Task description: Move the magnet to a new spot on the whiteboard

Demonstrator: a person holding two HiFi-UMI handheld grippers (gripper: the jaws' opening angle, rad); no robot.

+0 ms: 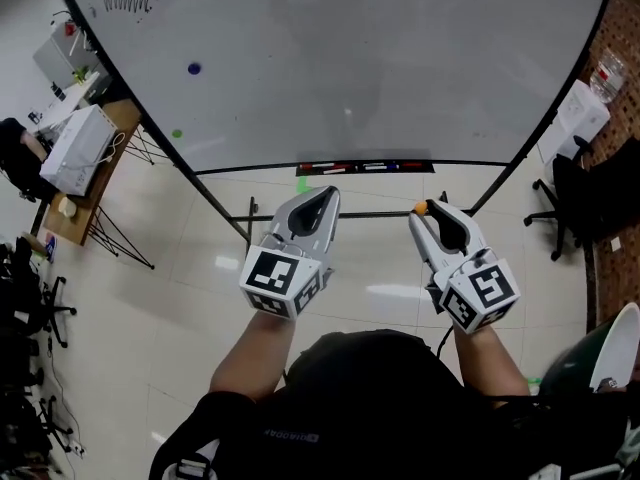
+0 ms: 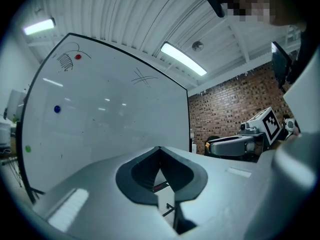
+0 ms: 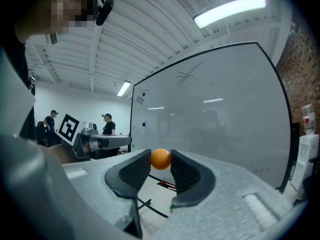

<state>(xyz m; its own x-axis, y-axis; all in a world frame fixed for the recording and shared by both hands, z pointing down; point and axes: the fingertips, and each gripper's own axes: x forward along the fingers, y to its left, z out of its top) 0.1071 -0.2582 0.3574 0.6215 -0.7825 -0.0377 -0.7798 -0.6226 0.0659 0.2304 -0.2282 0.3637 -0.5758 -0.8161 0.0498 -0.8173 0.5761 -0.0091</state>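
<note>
The small round orange magnet (image 3: 160, 159) is being gripped at the very tips of the right gripper (image 1: 424, 212). The ribbed dark pads (image 3: 136, 171) are pressing on either side of it, and the jaws are being held only as far apart as its rounded body requires. It is being carried in the air, apart from the large white whiteboard (image 1: 380, 68) and near the board's lower edge in the head view. The left gripper (image 1: 322, 200) is being held alongside with its jaws together and nothing between them. The main hazard is judged to be the grip itself: a curved body is being pinched at the tips alone, so any tilt or bump is likely to squirt it out onto the pale tiled floor (image 1: 180, 298). A second risk is being noted at the approach. The magnet could be pulled from the pads by the board's attraction before the chosen spot is reached, and so land askew or short of it. Placement too low is also being flagged, since the narrow marker ledge (image 1: 370, 166) lies directly ahead. The blue round magnet (image 1: 194, 68) and green round magnet (image 1: 177, 134) are standing well to the left, so crowding them appears unlikely. A hard push against the free-standing board is to be avoided, as it may sway.
</note>
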